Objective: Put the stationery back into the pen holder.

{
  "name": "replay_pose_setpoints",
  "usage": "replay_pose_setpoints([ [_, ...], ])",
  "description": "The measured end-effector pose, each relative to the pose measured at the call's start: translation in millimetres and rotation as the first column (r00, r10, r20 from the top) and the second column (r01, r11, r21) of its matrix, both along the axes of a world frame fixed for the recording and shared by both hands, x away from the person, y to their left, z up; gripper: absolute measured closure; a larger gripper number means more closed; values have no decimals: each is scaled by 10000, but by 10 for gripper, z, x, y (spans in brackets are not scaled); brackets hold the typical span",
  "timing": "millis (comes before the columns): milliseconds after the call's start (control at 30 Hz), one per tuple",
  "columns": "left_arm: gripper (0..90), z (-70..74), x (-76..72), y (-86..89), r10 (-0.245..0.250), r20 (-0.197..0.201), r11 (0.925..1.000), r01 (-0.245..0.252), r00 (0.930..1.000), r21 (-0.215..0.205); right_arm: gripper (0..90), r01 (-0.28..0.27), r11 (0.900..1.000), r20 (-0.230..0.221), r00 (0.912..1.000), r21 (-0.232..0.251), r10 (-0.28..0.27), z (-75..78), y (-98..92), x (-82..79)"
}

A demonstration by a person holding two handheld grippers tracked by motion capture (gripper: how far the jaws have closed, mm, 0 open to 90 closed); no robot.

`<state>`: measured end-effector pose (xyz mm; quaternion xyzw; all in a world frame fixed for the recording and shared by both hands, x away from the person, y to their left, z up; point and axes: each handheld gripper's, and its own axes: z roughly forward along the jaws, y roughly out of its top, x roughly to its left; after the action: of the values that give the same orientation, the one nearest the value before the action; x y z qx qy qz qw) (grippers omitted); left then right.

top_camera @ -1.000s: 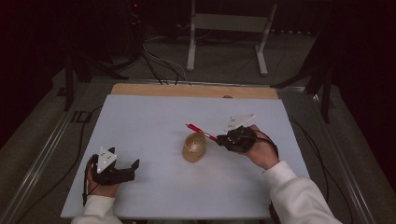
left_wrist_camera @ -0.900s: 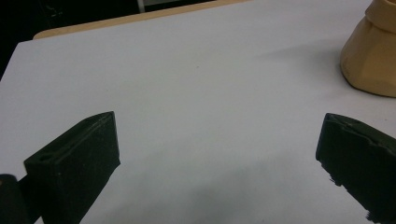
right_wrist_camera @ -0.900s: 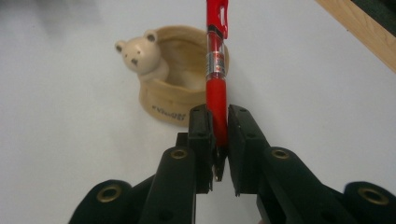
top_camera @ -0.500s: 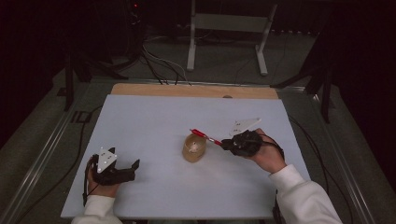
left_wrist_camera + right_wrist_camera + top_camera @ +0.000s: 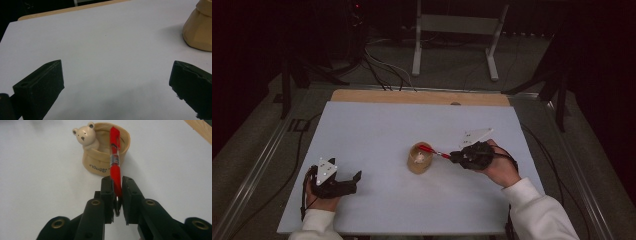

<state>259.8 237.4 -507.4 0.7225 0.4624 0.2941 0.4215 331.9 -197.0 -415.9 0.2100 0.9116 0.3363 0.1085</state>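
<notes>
A tan bear-shaped pen holder stands mid-table on the white mat. My right gripper is shut on a red pen, held nearly level. The pen's far end reaches over the holder's open rim, beside the little bear head. My left gripper rests near the mat's front left, jaws wide open with nothing between them, well left of the holder.
A wooden strip borders the mat's far edge. Cables and a metal stand lie on the floor beyond. Metal rails run along the table's sides. White mat surface spreads around the holder.
The right gripper has carried the red pen slightly down and toward the holder, so its far end now sits over the rim. The left gripper has stayed put.
</notes>
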Motion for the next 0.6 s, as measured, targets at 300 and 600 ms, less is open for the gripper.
replay_pose_setpoints([
  [300,1,0,1,5,-8,-5,10000,8,10000,-3,807,-56,9998,132,9999,185,53,78,56,21],
  [600,2,-3,3,1,-19,-22,10000,19,10000,28,804,-27,9982,91,10000,597,22,127,98,58],
])
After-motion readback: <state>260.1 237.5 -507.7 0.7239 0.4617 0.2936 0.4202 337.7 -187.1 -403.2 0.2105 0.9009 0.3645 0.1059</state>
